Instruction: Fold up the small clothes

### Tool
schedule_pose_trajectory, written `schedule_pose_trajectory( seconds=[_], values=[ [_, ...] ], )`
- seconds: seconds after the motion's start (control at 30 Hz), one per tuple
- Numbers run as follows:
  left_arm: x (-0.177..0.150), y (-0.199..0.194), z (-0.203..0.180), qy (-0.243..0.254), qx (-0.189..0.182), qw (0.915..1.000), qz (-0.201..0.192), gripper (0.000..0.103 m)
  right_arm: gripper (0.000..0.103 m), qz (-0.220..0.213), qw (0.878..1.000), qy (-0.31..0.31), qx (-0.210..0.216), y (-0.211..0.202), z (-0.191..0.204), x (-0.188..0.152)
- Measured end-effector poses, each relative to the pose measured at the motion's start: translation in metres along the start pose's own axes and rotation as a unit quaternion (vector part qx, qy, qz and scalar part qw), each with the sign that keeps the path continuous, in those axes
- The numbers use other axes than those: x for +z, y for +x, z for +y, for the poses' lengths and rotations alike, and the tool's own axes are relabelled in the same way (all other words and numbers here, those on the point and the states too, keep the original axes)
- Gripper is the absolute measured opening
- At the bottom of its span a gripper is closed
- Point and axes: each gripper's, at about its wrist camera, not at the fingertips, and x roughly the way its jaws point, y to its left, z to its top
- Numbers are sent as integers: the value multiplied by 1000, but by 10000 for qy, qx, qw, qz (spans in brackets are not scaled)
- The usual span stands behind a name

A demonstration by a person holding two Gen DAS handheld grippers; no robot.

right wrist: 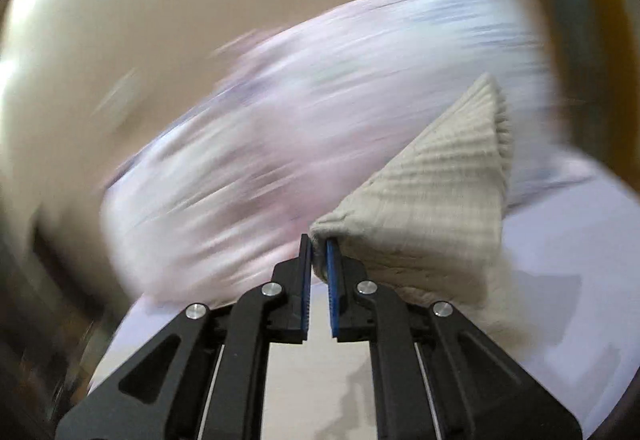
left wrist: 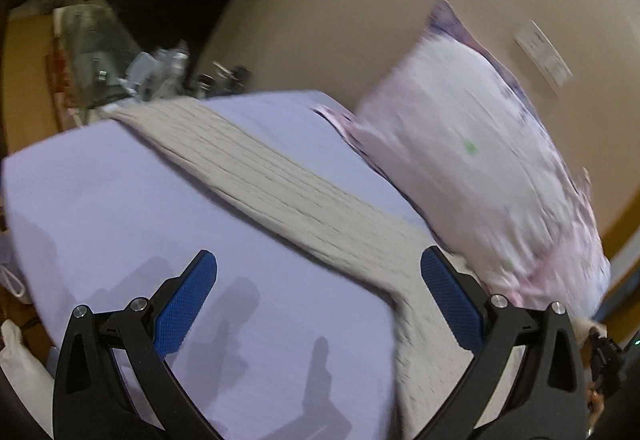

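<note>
A beige ribbed knit garment [left wrist: 280, 183] lies stretched diagonally across the lavender bed sheet [left wrist: 100, 207] in the left wrist view. My left gripper [left wrist: 318, 280] is open and empty, its blue pads above the sheet with the garment's near end between and beyond them. In the right wrist view my right gripper [right wrist: 319, 240] is shut on a corner of the same beige garment [right wrist: 432, 191], which rises in a lifted fold to the right of the fingers. The view is motion-blurred.
A pink-white floral pillow [left wrist: 472, 159] leans against the beige wall [left wrist: 340, 7] at the head of the bed; it also shows blurred in the right wrist view [right wrist: 280, 127]. Clutter and a cardboard box [left wrist: 28, 79] stand beyond the bed's left edge.
</note>
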Motion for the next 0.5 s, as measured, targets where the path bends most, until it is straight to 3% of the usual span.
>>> schedule_pose_trajectory(
  seconds=[0.07,0.13,0.17,0.23,0.3,0.5],
  values=[
    [6,1,10,-119,49,9999,-108,102,13,808,9932,-510,661,49,65,-32],
    [12,6,20,-268,43,9996,-43,102,33,1762,9762,-787,991,89,106,-65],
    [15,8,25,-347,21,9994,-11,102,38,2088,9681,-792,1133,102,117,-80],
    [24,16,38,-582,-45,9983,61,99,58,2043,9686,-768,1191,99,120,-89],
    [32,24,47,-765,-65,9970,98,88,68,1693,9776,-773,979,90,107,-80],
    [56,44,92,-1765,58,9842,141,61,74,1308,9897,-375,436,49,46,-67]
  ],
)
